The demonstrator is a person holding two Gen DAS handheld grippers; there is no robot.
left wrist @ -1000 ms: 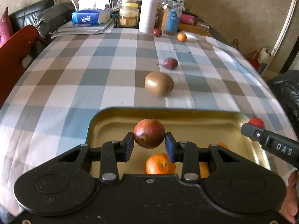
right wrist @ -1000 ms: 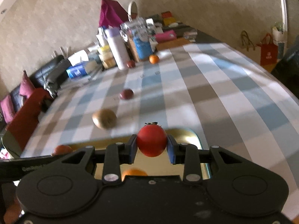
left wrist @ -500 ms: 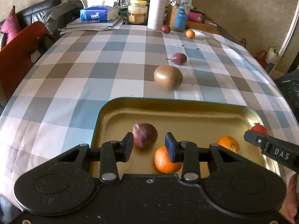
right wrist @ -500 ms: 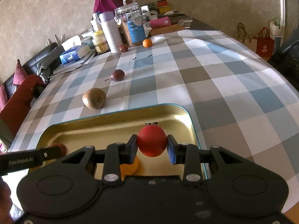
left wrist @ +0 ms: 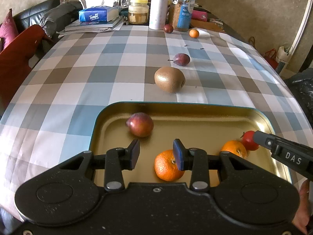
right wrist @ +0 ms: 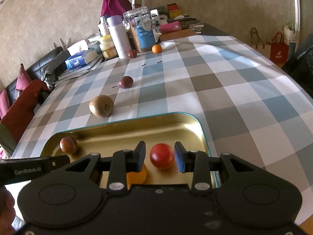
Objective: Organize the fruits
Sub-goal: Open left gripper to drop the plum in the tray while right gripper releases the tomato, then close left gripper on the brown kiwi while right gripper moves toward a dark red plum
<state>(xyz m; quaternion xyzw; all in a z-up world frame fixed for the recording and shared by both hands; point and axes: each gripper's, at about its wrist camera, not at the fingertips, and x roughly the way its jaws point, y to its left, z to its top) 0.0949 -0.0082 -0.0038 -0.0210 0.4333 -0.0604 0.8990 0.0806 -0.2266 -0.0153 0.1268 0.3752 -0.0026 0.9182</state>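
A gold tray (left wrist: 195, 107) (right wrist: 203, 135) lies on the checked table. In it are a red plum (left wrist: 140, 124) (right wrist: 68, 145), two oranges (left wrist: 168, 165) (left wrist: 233, 148) and a red tomato (right wrist: 162, 156) (left wrist: 248, 140). My left gripper (left wrist: 156, 154) is open and empty over the tray, just behind the plum. My right gripper (right wrist: 160, 156) is open, its pads on either side of the tomato without touching it. A kiwi (left wrist: 169, 79) (right wrist: 101, 106), a dark plum (left wrist: 182, 59) (right wrist: 125, 82), another plum (left wrist: 168, 28) and a small orange (left wrist: 194, 33) (right wrist: 156, 48) lie on the cloth beyond.
At the far end stand a white bottle (left wrist: 158, 11), jars (left wrist: 182, 11), a tissue box (left wrist: 97, 14) on books and other clutter. A red chair (left wrist: 15, 58) and a sofa are on the left. Bags (right wrist: 277, 47) stand on the floor at right.
My left gripper has opened and let the red plum drop into the tray. My right gripper has lowered over the tray and opened, and the tomato now sits loose between its pads.
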